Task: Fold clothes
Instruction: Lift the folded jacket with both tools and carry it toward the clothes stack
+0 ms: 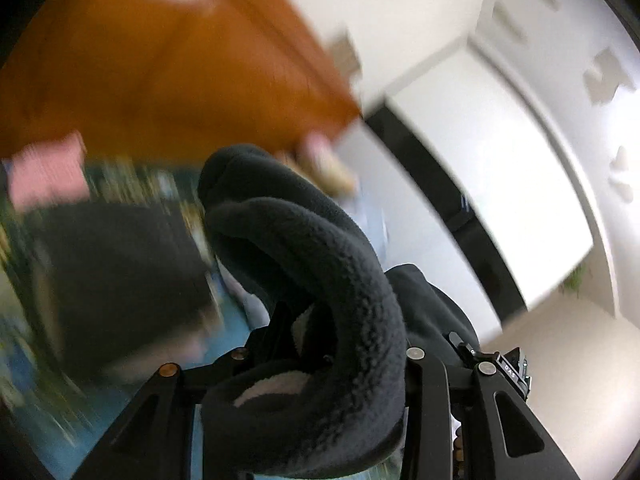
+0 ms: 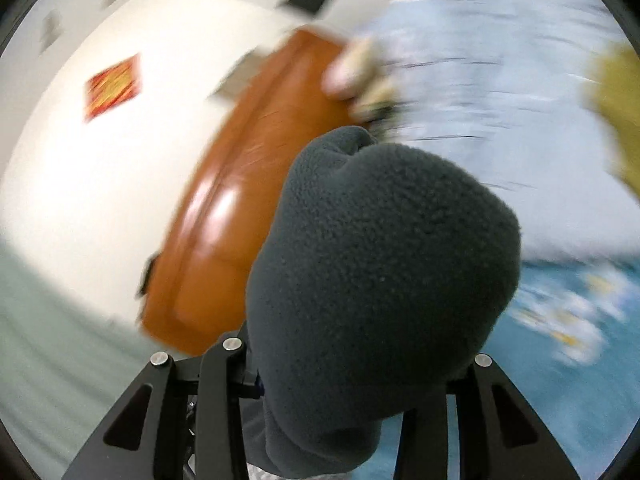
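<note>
Dark fleece garment [image 1: 320, 280] is gripped in the left gripper [image 1: 320, 360] and in the right gripper [image 2: 352, 360], bunched between and ahead of both jaws. Judged step: lifting, mid-swing. Next, spreading flat on the bed [image 2: 560, 400] appears required.

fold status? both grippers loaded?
Done: no finished fold visible. In hand: dark grey fleece garment bunched in the left gripper and the right gripper, off the bed. Left: lay it out and fold it; heavy blur hides the rest.
</note>
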`<state>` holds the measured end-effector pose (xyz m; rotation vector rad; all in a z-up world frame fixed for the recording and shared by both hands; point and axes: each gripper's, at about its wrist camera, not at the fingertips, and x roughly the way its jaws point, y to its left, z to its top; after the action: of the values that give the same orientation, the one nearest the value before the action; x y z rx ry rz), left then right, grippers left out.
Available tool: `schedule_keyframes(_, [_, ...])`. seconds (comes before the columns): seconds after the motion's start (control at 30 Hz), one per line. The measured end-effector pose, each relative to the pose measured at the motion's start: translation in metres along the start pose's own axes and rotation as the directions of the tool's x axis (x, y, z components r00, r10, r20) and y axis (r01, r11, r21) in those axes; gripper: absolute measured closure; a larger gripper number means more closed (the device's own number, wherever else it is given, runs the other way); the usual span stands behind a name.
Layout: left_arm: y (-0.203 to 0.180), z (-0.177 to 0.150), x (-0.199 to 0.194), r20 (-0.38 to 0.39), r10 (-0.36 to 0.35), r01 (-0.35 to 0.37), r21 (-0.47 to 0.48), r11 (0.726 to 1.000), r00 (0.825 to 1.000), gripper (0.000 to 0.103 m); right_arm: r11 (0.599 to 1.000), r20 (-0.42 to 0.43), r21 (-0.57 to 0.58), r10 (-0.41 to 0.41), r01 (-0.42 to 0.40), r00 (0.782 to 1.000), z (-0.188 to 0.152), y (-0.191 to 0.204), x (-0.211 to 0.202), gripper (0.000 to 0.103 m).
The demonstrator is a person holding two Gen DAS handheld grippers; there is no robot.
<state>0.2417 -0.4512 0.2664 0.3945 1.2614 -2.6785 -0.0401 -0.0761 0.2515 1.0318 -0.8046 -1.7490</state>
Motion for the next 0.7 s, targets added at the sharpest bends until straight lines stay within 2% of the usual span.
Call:
schedule_keyframes(0.07, [0.022, 0.032, -0.032, 0.104, 0.026, -0.024, -0.014, 1.0, 0.994, 0.064, 0.995, -0.054, -0.054, 0.086, -0.089, 0.995, 0.017, 0.035, 0.053, 0.063])
schedule_keyframes(0.13, [0.051, 0.047, -0.051, 0.167, 0.057, -0.05, -0.048, 0.998, 0.984, 0.064, 0.983, -0.109, -0.091, 0.151, -0.161, 0.982, 0.03, 0.061, 0.104, 0.063])
schedule_keyframes(0.2, [0.07, 0.037, -0.034, 0.189, 0.113, -0.098, -0.088, 0.991, 0.975, 0.063, 0.975, -0.165, -0.124, 0.162, -0.183, 0.973, 0.029, 0.067, 0.156, 0.063])
schedule_keyframes(0.27, [0.105, 0.021, -0.026, 0.163, 0.201, -0.184, -0.11, 0.977, 0.966, 0.063, 0.971, -0.217, -0.165, 0.135, -0.173, 0.967, 0.021, 0.064, 0.209, 0.063])
schedule_keyframes(0.33, [0.146, -0.003, -0.003, 0.081, 0.271, -0.254, -0.173, 0.951, 0.959, 0.063, 0.986, -0.28, -0.136, 0.053, -0.094, 0.958, 0.007, 0.033, 0.25, 0.063])
schedule_keyframes(0.4, [0.188, -0.03, 0.015, -0.022, 0.312, -0.307, -0.258, 0.916, 0.95, 0.063, 0.994, -0.334, -0.111, -0.04, 0.003, 0.942, -0.008, -0.002, 0.281, 0.063])
schedule_keyframes(0.5, [0.225, -0.066, 0.021, -0.036, 0.262, -0.258, -0.354, 0.899, 0.964, 0.061, 0.981, -0.395, -0.088, -0.192, 0.171, 0.899, -0.033, -0.06, 0.309, 0.063])
schedule_keyframes(0.6, [0.23, -0.069, 0.016, -0.012, 0.238, -0.226, -0.357, 0.906, 0.971, 0.061, 0.988, -0.402, -0.036, -0.149, 0.147, 0.903, -0.034, -0.076, 0.308, 0.061])
schedule_keyframes(0.7, [0.211, -0.037, 0.01, 0.056, 0.236, -0.21, -0.287, 0.935, 0.97, 0.063, 0.985, -0.401, -0.122, -0.161, 0.121, 0.902, -0.025, -0.053, 0.314, 0.061])
